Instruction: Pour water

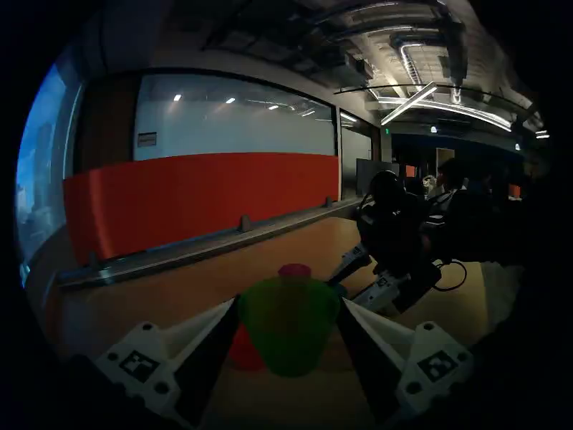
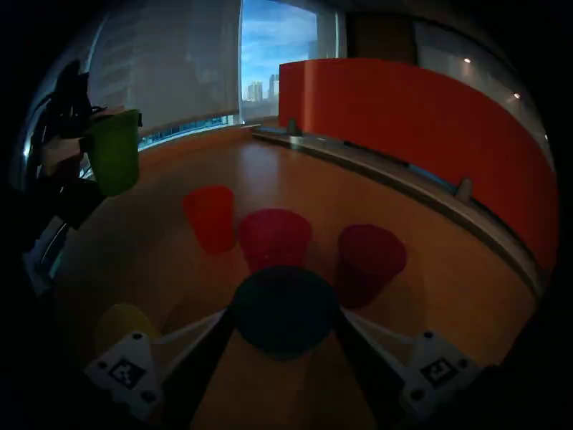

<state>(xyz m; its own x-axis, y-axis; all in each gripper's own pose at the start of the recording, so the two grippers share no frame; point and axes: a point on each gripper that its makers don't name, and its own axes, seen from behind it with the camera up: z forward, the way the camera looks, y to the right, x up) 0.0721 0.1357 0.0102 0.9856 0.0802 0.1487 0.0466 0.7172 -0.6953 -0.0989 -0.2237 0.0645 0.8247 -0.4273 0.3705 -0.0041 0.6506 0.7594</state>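
Above the counter (image 2: 444,287), up and to the left of the teal cup (image 2: 284,304), the left gripper (image 1: 289,304) is holding the green cup (image 1: 290,337).
Its fingers (image 1: 197,330) are pressing on both sides of the green cup, and the right gripper (image 2: 284,315) is clamping the teal cup the same way. Red cups (image 2: 274,236) are standing just behind the teal cup. These cups are probably light, thin plastic and a little slippery, so gripping at mid-wall, gently, is looking safest.
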